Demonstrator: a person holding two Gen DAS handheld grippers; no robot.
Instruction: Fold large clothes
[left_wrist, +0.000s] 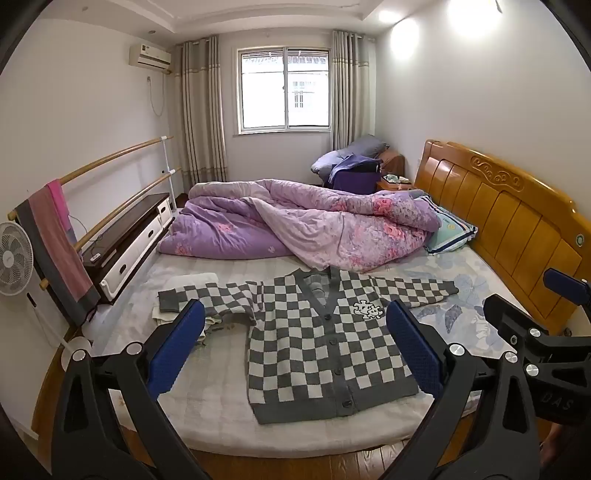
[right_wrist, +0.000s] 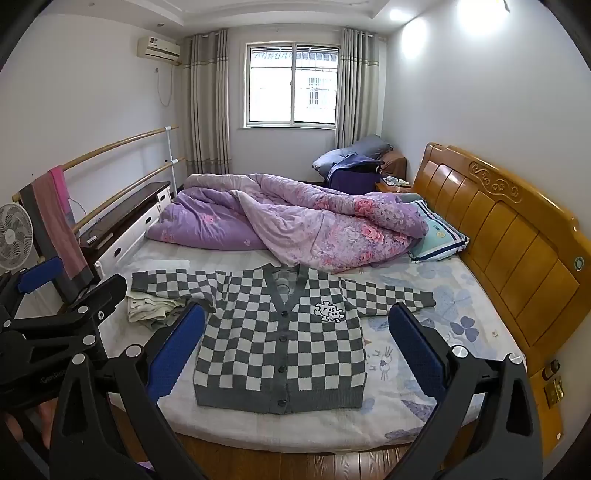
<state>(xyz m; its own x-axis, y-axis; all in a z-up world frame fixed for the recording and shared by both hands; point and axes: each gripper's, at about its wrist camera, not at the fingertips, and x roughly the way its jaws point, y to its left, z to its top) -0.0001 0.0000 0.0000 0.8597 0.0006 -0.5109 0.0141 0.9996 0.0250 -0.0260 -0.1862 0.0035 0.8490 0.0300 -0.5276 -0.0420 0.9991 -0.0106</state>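
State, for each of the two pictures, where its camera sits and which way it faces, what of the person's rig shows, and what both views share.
Left wrist: on the left claw, facing the bed across the checkered cardigan; the right claw shows at its right edge.
Right wrist: on the right claw, facing likewise; the left claw shows at its left edge.
Shared: cardigan, purple quilt, wooden headboard, window.

Left wrist view: white letters "DAS" on the black body of the right gripper (left_wrist: 554, 343), at the frame's lower right; any further letters are cut off. Right wrist view: faint lettering on the black body of the left gripper (right_wrist: 55, 306), starting "Gen", the rest unreadable. Small marks on the air conditioner (right_wrist: 159, 48) and pillow (right_wrist: 439, 236) are too small to read.
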